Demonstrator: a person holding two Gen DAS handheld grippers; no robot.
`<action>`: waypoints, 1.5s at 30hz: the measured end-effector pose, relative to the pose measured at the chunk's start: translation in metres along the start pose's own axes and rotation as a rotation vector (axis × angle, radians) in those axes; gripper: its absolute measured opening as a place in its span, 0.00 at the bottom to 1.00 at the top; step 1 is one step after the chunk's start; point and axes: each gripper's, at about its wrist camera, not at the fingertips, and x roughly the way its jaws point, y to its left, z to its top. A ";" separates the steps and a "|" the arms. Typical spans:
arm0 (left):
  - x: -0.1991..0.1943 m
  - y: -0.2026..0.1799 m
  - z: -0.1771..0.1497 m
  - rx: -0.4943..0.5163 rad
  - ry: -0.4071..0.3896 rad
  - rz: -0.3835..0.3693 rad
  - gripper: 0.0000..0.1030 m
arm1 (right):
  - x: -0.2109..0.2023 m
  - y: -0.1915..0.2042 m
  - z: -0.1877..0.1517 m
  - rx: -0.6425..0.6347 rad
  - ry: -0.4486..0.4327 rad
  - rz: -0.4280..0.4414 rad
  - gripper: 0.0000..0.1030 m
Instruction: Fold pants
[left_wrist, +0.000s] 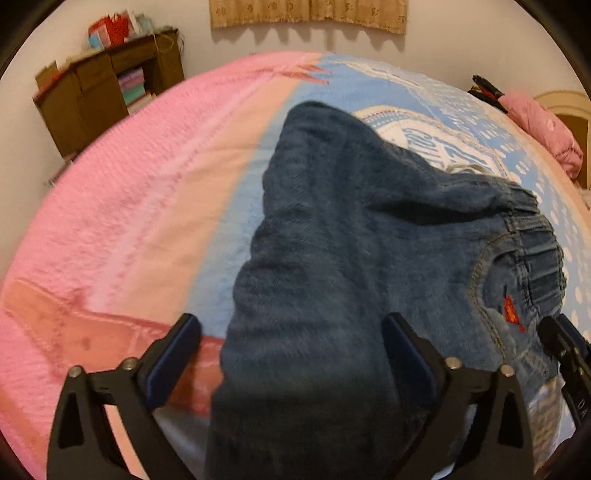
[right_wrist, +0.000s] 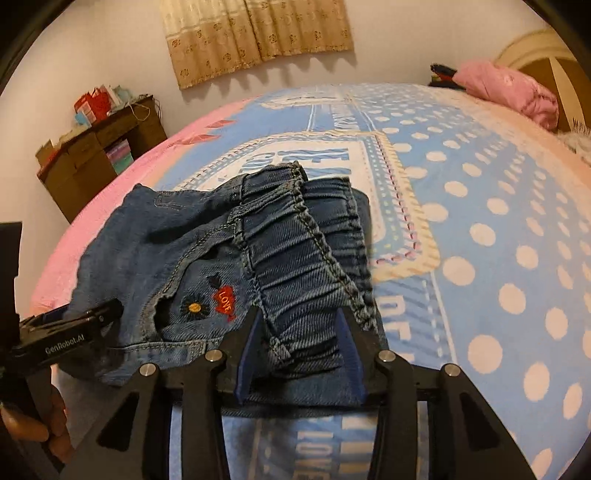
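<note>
On the bed (right_wrist: 480, 221) the pants (right_wrist: 207, 258) lie partly folded but rumpled, so squaring seems left: the left gripper (left_wrist: 291, 354) has its fingers spread wide around loose denim, the right gripper (right_wrist: 299, 350) has its fingers grasping the gathered waistband (right_wrist: 295, 266).

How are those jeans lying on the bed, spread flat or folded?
Folded: the jeans lie doubled, two waistband layers stacked.

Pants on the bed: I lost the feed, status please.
Left gripper open wide, straddling a leg of the pants. Right gripper around the elastic waistband, grip unclear. Pants bunched on the bedspread. Nothing in the way.
</note>
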 end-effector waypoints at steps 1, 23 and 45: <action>0.002 0.000 0.000 -0.004 -0.003 -0.009 1.00 | 0.002 0.002 0.000 -0.014 -0.005 -0.012 0.48; -0.181 0.023 -0.076 0.110 -0.178 0.112 1.00 | -0.151 0.015 -0.066 0.089 -0.042 0.029 0.75; -0.385 0.031 -0.136 0.053 -0.434 0.017 1.00 | -0.392 0.070 -0.072 -0.030 -0.481 0.032 0.93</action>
